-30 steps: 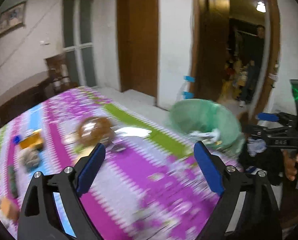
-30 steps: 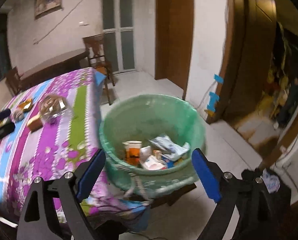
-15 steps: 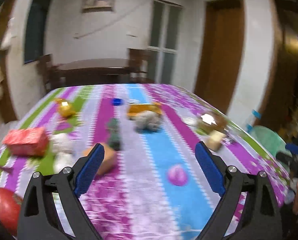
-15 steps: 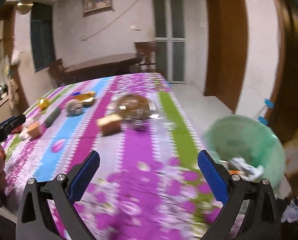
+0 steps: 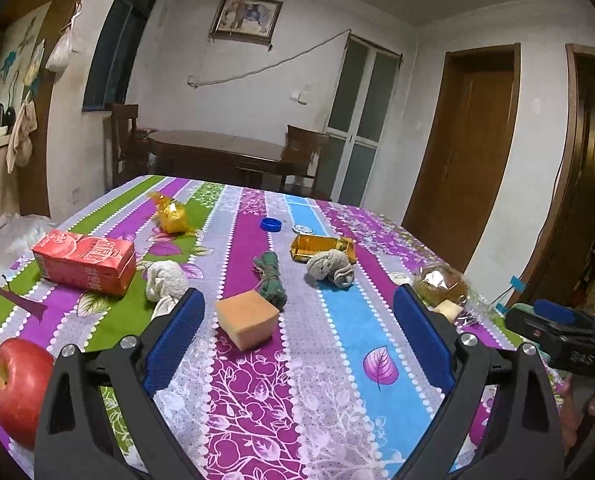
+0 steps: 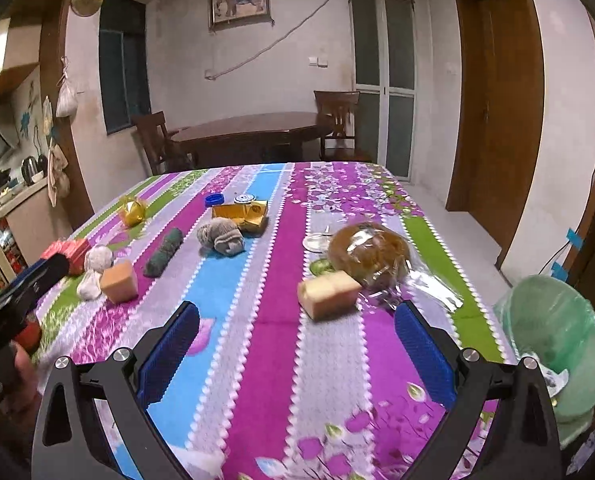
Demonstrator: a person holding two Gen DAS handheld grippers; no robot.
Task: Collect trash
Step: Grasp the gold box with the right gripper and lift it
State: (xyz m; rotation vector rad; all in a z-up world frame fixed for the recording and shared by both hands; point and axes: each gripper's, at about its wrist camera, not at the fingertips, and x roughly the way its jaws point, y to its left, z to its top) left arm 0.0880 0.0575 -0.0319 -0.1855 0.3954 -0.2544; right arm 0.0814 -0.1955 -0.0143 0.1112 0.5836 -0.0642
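Observation:
My left gripper (image 5: pixel 299 332) is open and empty above the striped tablecloth (image 5: pixel 337 380), just short of an orange sponge block (image 5: pixel 247 320). Around it lie a red carton (image 5: pixel 85 260), a white rag (image 5: pixel 165 280), a green rolled cloth (image 5: pixel 271 276), a grey sock ball (image 5: pixel 331 268), gold wrappers (image 5: pixel 323 246) (image 5: pixel 171 214) and a blue cap (image 5: pixel 271 224). My right gripper (image 6: pixel 295 342) is open and empty, facing a pale sponge block (image 6: pixel 329 292) and a bagged bread loaf (image 6: pixel 371 252). The green-lined trash bin (image 6: pixel 553 336) stands off the table's right edge.
A red apple (image 5: pixel 17 388) sits at the table's near left corner. A small white lid (image 6: pixel 317 242) lies beside the loaf. A dark dining table with chairs (image 6: pixel 253 132) stands behind. Wooden doors (image 6: pixel 493 92) line the right wall.
Both grippers have swung left, away from the trash bin, and now face the table. The views have steadied. Both stay open and empty.

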